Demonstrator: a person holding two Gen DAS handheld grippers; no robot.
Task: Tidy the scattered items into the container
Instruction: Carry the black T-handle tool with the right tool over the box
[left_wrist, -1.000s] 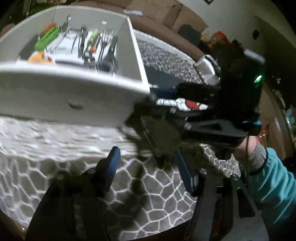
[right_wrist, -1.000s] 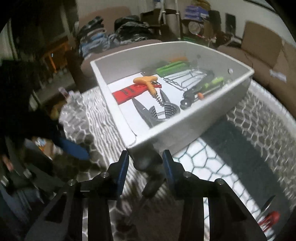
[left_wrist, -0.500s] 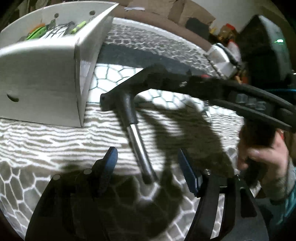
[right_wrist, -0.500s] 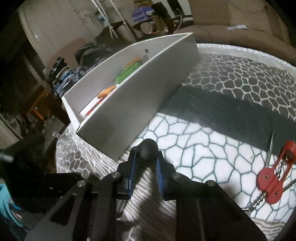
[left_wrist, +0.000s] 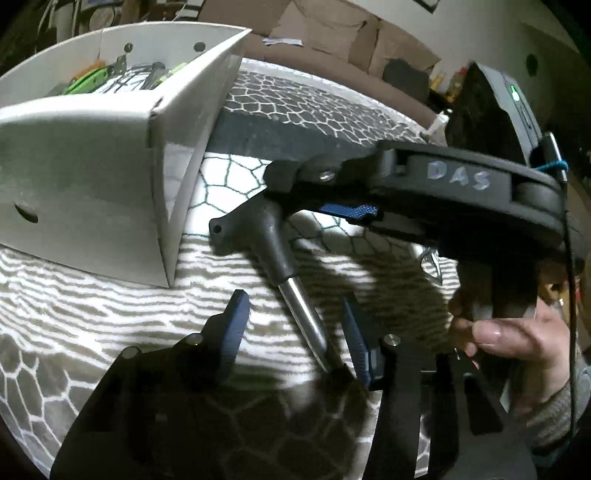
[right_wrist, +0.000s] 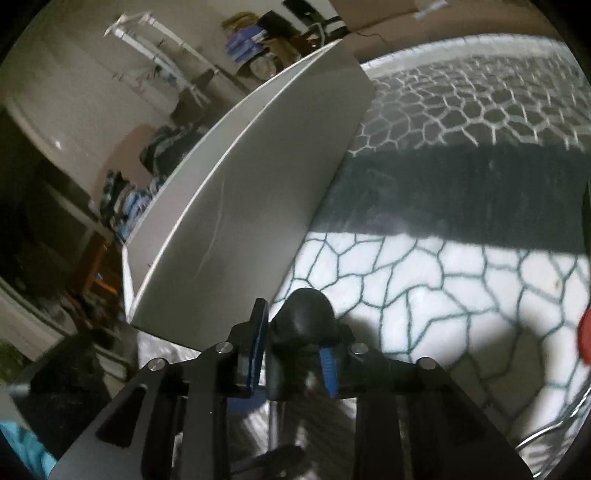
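Observation:
My right gripper (left_wrist: 354, 212) (right_wrist: 295, 347) is shut on the black T-handle of a tool (left_wrist: 258, 229) (right_wrist: 306, 317) whose steel shaft (left_wrist: 304, 317) slopes down toward my left gripper (left_wrist: 295, 332). The left gripper is open, its blue pads either side of the shaft's lower end without touching it. The white box (left_wrist: 110, 177) (right_wrist: 258, 184) stands to the left with green, orange and metal tools inside (left_wrist: 110, 74).
A patterned cloth (left_wrist: 295, 103) (right_wrist: 461, 266) covers the table. A red item (right_wrist: 583, 336) lies at the right edge of the right wrist view. A metal ring (left_wrist: 430, 260) lies under the right gripper. A sofa and cardboard boxes stand beyond the table.
My right gripper has carried the black-handled tool lower and closer to the box's side. The tool's shaft now hangs between my left gripper's open pads.

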